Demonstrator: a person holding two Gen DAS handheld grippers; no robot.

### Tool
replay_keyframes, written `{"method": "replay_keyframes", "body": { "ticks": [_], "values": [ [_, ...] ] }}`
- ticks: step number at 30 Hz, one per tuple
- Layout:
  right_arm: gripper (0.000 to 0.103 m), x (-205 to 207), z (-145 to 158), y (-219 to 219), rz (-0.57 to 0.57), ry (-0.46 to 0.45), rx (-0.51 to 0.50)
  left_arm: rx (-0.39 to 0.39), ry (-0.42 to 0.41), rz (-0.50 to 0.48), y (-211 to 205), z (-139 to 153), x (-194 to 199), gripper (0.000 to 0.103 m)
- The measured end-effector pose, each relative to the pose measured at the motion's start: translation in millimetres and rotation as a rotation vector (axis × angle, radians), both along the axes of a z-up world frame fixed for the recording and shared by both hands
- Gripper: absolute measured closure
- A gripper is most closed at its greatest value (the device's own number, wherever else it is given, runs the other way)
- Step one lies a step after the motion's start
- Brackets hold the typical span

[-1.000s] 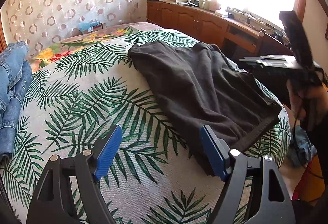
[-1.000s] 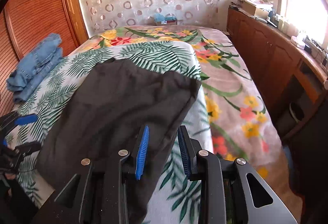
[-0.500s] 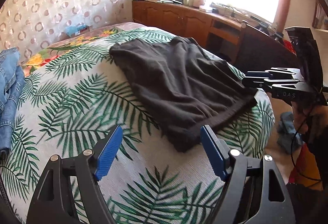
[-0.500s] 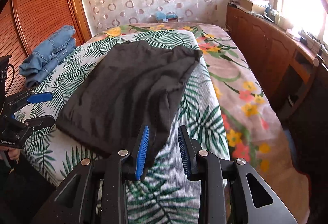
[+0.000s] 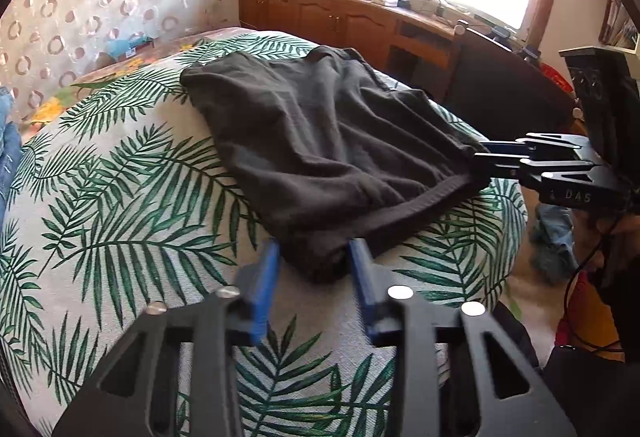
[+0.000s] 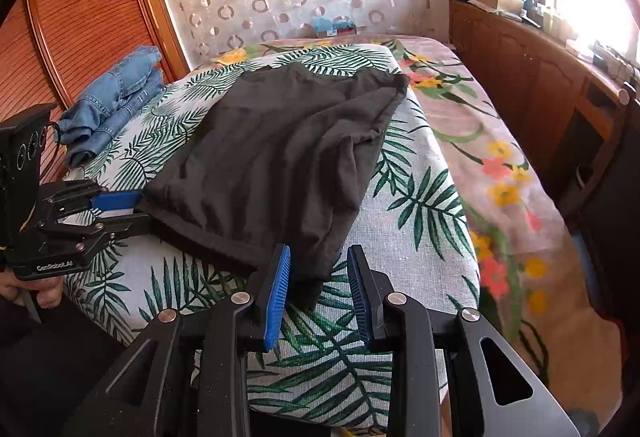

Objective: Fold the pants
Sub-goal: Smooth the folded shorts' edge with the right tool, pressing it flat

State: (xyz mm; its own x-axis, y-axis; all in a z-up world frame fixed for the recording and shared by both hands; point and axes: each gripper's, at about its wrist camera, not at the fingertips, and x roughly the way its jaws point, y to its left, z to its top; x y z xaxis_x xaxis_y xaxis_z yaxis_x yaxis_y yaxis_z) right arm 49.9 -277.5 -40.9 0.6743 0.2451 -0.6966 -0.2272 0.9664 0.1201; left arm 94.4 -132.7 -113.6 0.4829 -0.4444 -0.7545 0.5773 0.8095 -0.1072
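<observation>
Where a bed (image 6: pixel 420 205) covered in a palm-leaf print fills most of both views, a pair of dark grey pants (image 5: pixel 320 141) lies spread flat across it, already doubled over, its long axis running away from the grippers toward the far curtain. The near hem edge runs crosswise along the bed's near side, with one gripper at each of its two corners (so neither hand is nearer than the other).

The left gripper (image 5: pixel 314 269) sits low at the bed's edge, pointing forward along the pants. Its blue pads (image 5: pixel 264 277) stand partly spread, one on each side of the near-left corner, with cloth between them but not visibly pinched. In the right wrist view the same gripper reaches in level from the left, touching that corner.

The right gripper (image 6: pixel 318 281) is likewise low and level, its pads partly spread around the near-right corner; from the left wrist view, where it comes in sideways, its fingers look close together at the cloth, and I cannot tell whether they grip it.

The likely next move is to clamp both corners and carry them away, toward the far end.

A folded stack of blue jeans (image 6: pixel 112 97) rests on the bed's left side, well apart.
</observation>
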Motion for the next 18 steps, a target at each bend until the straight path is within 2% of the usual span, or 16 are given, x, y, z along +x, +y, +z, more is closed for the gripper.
{"method": "replay_keyframes", "body": {
  "ticks": [1, 4, 10, 18],
  "values": [
    [0.089, -0.9, 0.6, 0.8, 0.004, -0.004, 0.004, -0.005, -0.005, -0.004, 0.0, 1.1, -1.4, 0.078],
    [0.093, -5.7, 6.1, 4.2, 0.016, -0.028, 0.008, -0.026, -0.028, 0.006, 4.1, 9.2, -4.7, 0.084],
    [0.095, -24.4, 22.5, 11.4, 0.038, -0.080, 0.015, -0.067, -0.061, 0.032, 17.2, 23.5, -13.5, 0.087],
    [0.095, -25.7, -5.8, 17.7, 0.036, -0.002, 0.001, -0.019, 0.008, 0.036, 18.9, 0.7, -13.2, 0.087]
  ]
}}
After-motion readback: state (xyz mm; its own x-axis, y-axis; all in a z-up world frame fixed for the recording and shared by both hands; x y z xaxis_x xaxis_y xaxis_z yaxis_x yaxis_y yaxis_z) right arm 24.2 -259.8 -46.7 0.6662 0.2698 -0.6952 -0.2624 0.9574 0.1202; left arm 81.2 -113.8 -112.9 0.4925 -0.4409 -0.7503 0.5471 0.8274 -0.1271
